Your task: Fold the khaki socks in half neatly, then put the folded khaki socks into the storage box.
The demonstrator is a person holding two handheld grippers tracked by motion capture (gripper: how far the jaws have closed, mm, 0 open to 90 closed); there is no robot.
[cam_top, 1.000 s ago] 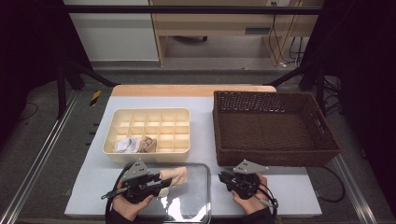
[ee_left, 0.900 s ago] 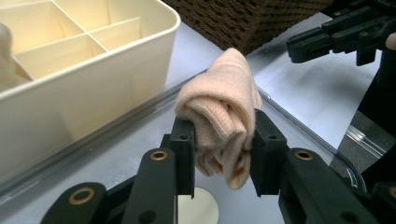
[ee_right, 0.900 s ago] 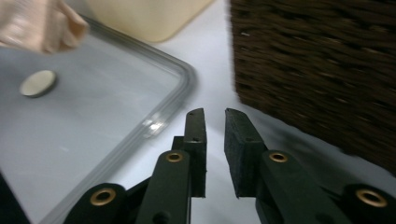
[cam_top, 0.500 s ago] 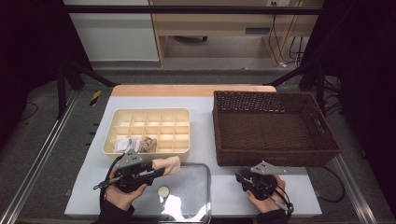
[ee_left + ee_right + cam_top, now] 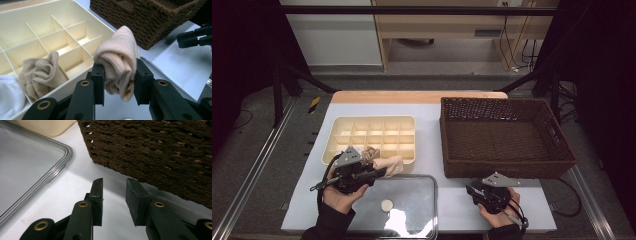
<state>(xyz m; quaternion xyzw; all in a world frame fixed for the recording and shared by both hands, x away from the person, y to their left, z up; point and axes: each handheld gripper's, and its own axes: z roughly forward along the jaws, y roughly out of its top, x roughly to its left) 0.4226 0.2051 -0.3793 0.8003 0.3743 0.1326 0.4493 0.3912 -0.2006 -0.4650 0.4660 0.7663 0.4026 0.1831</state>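
The left gripper (image 5: 117, 72) is clamped on a rolled beige knitted sock (image 5: 118, 62), held just above the near edge of the cream plastic divided tray (image 5: 372, 135), which sits on the left half of the white table (image 5: 432, 130). A second bunched beige sock (image 5: 41, 73) lies in a compartment at the tray's near-left corner, beside a white cloth (image 5: 8, 95). The right gripper (image 5: 113, 200) has just been opening, its jaws apart with nothing between them, low over the table's near edge between the clear plastic lid (image 5: 25, 165) and the dark brown woven basket (image 5: 155, 152).
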